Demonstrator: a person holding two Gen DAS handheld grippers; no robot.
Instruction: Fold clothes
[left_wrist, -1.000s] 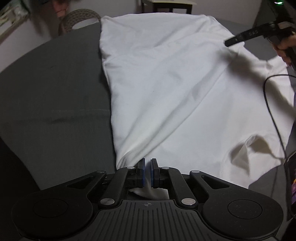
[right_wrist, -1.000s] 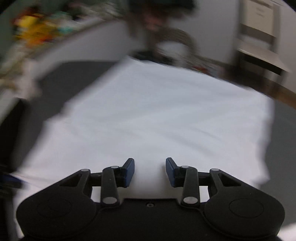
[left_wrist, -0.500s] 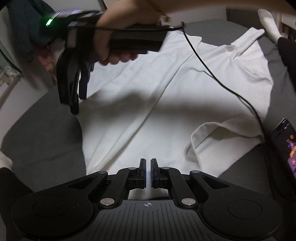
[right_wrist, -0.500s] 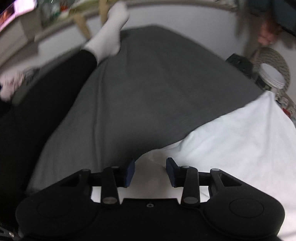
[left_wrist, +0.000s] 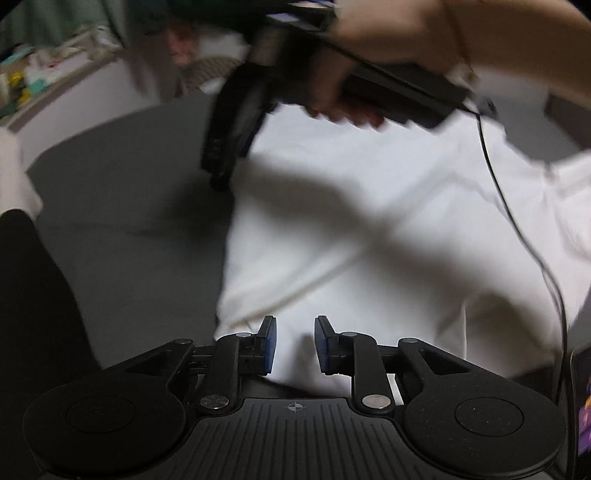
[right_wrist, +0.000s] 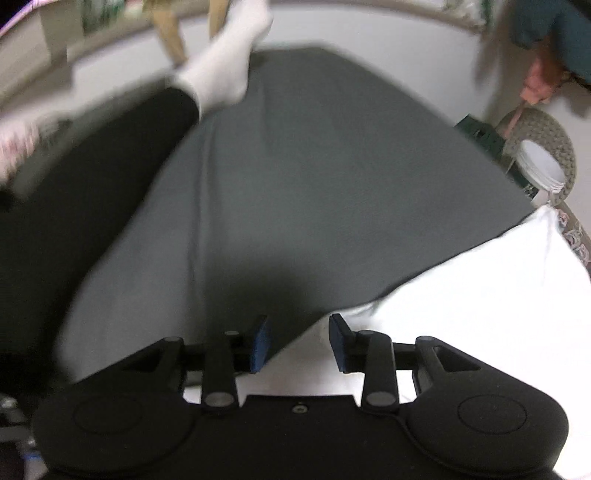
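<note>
On the grey bed (left_wrist: 122, 236) the white shirt (left_wrist: 369, 236) lies spread, filling the middle and right of my left view. At the far left of that view a dark leg (left_wrist: 29, 302) rests on the bed. My left claw (left_wrist: 294, 341) hangs low over the shirt's near edge, its blue pads apart with only cloth showing between them, gripping nothing. Above it my right hand (left_wrist: 369, 70) crosses the frame, blurred, wrapped around the other tool's handle, whose head points down at the shirt's left edge; a black cable (left_wrist: 517, 221) trails from it across the cloth.

In my right view, the leg (right_wrist: 92, 177) and a white sock (right_wrist: 225, 70) lie at left on the bed. My right claw (right_wrist: 299, 341) is spread, straddling the shirt's corner (right_wrist: 461, 314) without pinching it. At far right a woven basket (right_wrist: 554, 147) holds a white tub (right_wrist: 541, 166).
</note>
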